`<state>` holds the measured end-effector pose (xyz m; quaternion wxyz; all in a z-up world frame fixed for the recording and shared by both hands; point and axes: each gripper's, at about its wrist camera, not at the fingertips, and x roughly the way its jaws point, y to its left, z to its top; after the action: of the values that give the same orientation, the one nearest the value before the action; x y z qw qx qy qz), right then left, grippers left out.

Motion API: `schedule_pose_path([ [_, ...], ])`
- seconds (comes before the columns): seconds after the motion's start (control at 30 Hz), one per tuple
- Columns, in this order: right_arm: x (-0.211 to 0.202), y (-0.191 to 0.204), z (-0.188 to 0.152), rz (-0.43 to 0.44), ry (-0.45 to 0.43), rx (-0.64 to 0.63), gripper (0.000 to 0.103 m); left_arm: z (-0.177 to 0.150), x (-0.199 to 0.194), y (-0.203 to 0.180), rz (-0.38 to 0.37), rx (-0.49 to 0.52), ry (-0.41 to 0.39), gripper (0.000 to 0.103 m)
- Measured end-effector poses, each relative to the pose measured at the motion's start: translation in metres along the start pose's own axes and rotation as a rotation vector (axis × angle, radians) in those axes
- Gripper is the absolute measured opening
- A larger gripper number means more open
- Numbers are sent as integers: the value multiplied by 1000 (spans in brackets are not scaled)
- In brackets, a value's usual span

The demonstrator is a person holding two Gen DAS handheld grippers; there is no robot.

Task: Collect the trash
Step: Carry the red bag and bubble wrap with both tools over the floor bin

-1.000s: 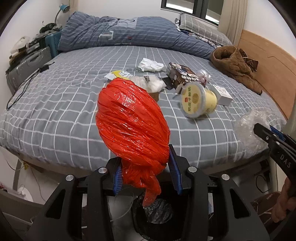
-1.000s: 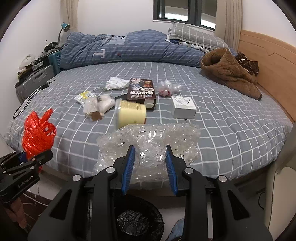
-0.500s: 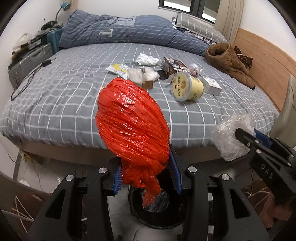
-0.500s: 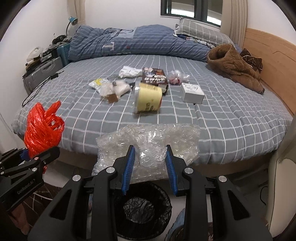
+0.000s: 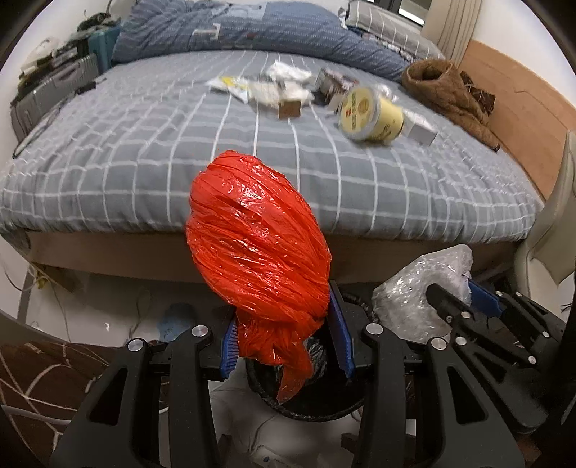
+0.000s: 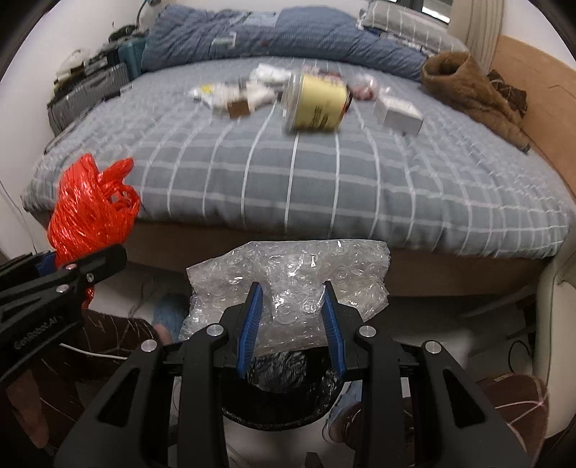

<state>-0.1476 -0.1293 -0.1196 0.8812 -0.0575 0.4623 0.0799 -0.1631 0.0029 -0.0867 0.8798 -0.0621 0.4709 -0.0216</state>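
Nearest, the left gripper (image 5: 286, 342) is clenching its blue fingers (image 5: 340, 338) on the knotted neck of a red bag (image 5: 257, 241), whose tail is hanging over the rim of a black bin (image 5: 316, 410) on the floor below. Just to its right, the right gripper (image 6: 291, 325) is grasping a crumpled sheet of bubble wrap (image 6: 302, 277) between its fingers (image 6: 252, 324), and the wrap is hanging directly above the same bin (image 6: 273, 417), which is lined with a black bag. Both grippers are pointing steeply downward, side by side but apart.

Beyond them, the bed (image 5: 144, 151), covered in a grey checked sheet, is carrying the remaining trash well apart from the bin: a yellow tub (image 5: 370, 115) is lying on its side, a white box (image 5: 421, 131) is sitting just right of it, a small brown cube (image 5: 289, 108) is resting to its left, and white wrappers (image 5: 252, 88) and a dark packet (image 5: 331, 81) are lying behind, blurred. Farther back, a brown coat (image 5: 446, 90) is lying near the wooden headboard, and a blue duvet (image 5: 252, 32) is bunched along the far edge. A suitcase (image 5: 46, 90) is standing at the far left.
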Motion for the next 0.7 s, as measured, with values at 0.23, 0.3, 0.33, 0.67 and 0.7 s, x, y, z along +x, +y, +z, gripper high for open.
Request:
schedule_pose_path([
  [0.23,36,-1,-12,16,73,2,32,-15,42,6,9,1,80,42],
  [0.3,45,-1,-11,17,86,4,32,-18,51,7,14,10,96,42],
  [0.33,49,-1,-11,20,93,7,32,-19,55,8,18,14,103,42],
  [0.67,86,1,-9,32,162,20,33,-31,93,17,28,12,160,42],
  [0.7,90,2,-10,33,172,16,33,-31,96,19,26,6,165,42],
])
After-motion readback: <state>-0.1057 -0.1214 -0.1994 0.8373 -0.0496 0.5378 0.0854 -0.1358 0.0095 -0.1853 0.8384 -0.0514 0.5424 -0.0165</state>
